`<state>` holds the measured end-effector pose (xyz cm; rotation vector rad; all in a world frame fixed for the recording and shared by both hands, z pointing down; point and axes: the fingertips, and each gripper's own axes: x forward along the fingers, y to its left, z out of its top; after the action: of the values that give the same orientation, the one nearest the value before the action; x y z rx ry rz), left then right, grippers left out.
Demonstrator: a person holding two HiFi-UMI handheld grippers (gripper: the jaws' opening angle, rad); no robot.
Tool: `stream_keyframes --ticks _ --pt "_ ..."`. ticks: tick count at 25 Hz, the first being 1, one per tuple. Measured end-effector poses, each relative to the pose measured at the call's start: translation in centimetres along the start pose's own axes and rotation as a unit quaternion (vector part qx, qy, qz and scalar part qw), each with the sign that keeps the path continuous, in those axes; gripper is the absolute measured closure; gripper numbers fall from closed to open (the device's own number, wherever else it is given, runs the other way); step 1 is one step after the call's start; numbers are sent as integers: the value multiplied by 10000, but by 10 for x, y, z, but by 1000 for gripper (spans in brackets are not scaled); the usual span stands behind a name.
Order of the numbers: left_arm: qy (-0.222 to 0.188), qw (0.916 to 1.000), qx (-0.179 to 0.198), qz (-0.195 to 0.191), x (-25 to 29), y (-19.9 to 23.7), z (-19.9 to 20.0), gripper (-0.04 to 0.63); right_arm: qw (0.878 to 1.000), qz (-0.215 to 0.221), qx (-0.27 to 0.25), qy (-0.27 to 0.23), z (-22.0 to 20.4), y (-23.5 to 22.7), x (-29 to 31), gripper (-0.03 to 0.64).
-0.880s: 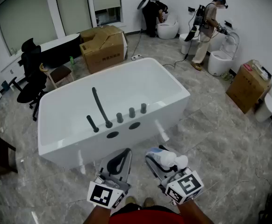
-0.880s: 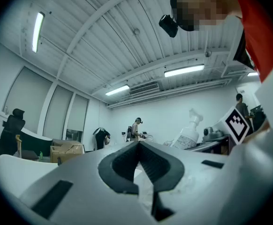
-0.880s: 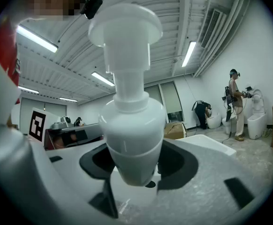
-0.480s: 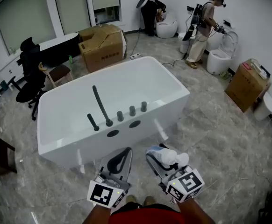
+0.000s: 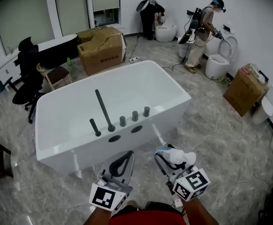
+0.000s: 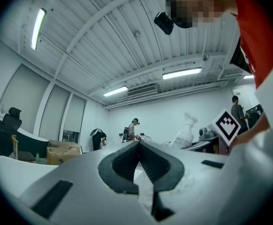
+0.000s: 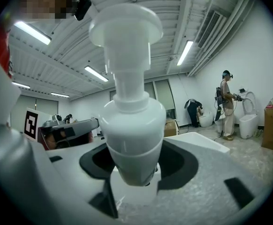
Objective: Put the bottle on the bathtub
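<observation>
Grey marble floor (image 5: 221,125), showroom. White pump bottle (image 5: 178,157) clamped in right tool (image 5: 168,156), held short of bathtub (image 5: 167,106). Left tool (image 5: 123,159) closed on nothing. Carrying step, likely. Next: reach forward and set bottle on bare rim surface, clear of faucet knobs (image 5: 134,116).

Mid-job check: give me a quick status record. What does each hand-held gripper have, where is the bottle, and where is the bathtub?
left hand-held gripper: jaws together, nothing between them
right hand-held gripper: closed on the bottle
bottle: white, pump top, held above the floor, short of the tub, not yet on it
bathtub: white, straight ahead; its near rim carries a dark faucet
</observation>
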<state>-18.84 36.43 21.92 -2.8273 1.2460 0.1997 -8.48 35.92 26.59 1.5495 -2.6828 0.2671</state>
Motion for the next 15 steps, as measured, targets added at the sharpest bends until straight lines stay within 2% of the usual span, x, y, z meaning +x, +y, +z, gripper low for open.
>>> stream_keyframes --ticks 4,9,15 --pt "-129 9999 -4 14 10 23 -6 584 9998 -158 -91 -1 1 -9 16 373" --pt "-67 9999 -108 12 22 48 -13 584 9994 -330 -116 68 1 -23 36 373" --pt "52 10000 -17 32 72 68 -32 584 9990 -405 -179 19 -2 -72 66 373"
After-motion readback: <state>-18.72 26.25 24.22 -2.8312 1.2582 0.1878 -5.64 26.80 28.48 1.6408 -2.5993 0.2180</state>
